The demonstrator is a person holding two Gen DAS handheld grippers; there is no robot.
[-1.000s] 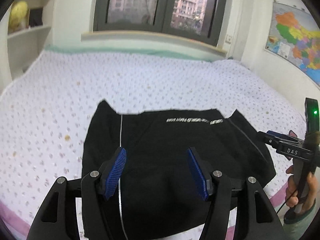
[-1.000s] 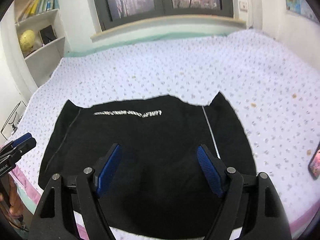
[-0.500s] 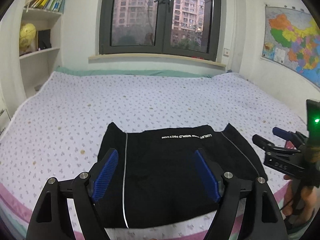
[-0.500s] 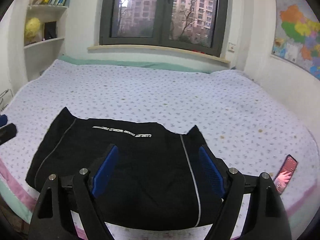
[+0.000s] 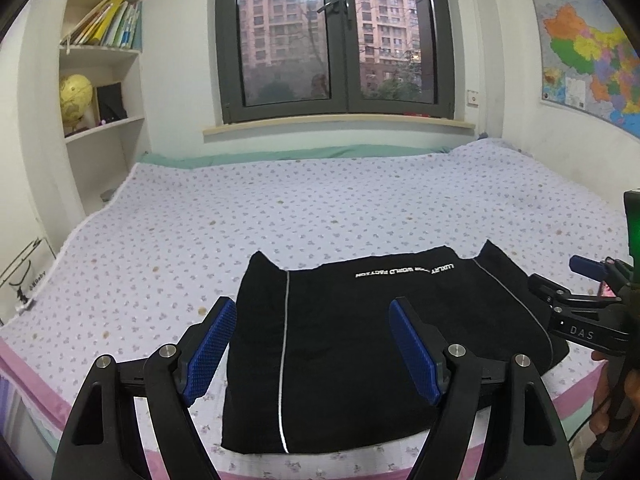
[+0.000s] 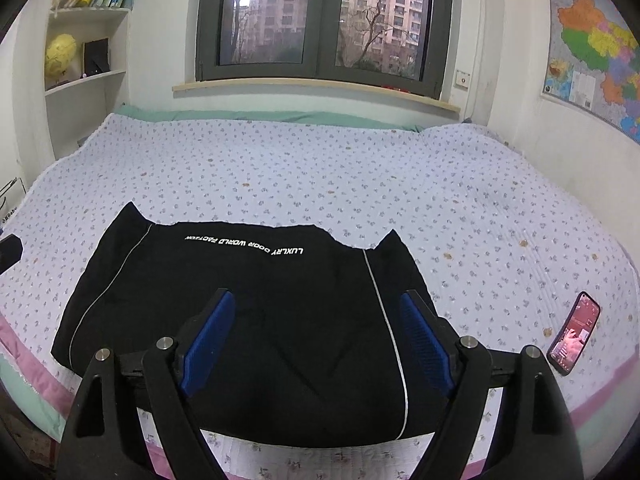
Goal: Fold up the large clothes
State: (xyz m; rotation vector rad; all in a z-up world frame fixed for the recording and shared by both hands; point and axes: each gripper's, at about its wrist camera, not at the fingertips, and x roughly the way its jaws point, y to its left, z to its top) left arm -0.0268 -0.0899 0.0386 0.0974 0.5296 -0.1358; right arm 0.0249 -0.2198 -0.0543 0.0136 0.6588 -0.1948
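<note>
A black garment with thin white side stripes and white lettering lies folded into a flat rectangle near the front edge of the bed; it also shows in the right wrist view. My left gripper is open and empty, held above and in front of the garment. My right gripper is open and empty, held back above the garment's front part. The right gripper also shows at the right edge of the left wrist view.
The bed has a pale floral cover with a pink front edge. A phone lies on the bed right of the garment. A bookshelf stands at the left, a window behind, a map on the right wall.
Both grippers have lifted and pulled back from the garment, tilting up so more of the room shows. The garment lies still on the bed.
</note>
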